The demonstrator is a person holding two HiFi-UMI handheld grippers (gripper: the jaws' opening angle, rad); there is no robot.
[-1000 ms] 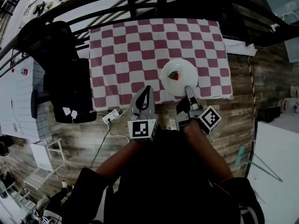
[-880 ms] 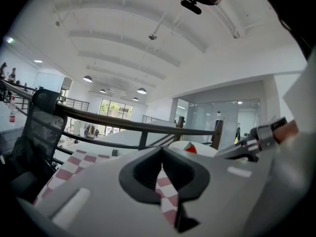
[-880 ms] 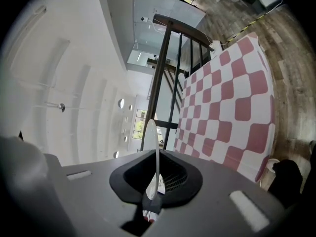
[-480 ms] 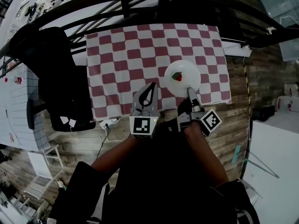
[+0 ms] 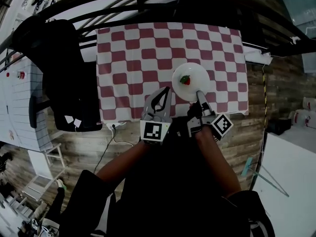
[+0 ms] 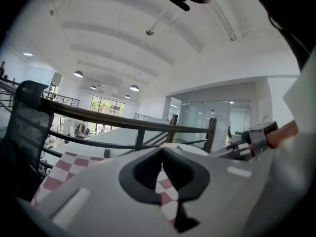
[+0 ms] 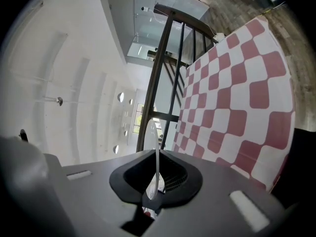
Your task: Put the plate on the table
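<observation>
1. Over the near right part of the desk [image 5: 254,57], on its checked cloth [image 5: 133,58], lies the white plate [image 5: 197,75], level, with a small red fruit [image 5: 185,80] on it. We cannot tell whether it already rests on the cloth.
2. Our right gripper [image 5: 199,95] pinches the plate's near rim, its jaws almost together on the thin edge.
3. Our left gripper [image 5: 165,91], just left of the plate, has its jaws pressed together on nothing.
4. We judge the plate stiff, smooth, breakable and fairly light. Held by one edge, its far side may droop and the fruit may roll.
5. Only the rim offers a hold, so a firm, level grip and a gentle landing suit it.
</observation>
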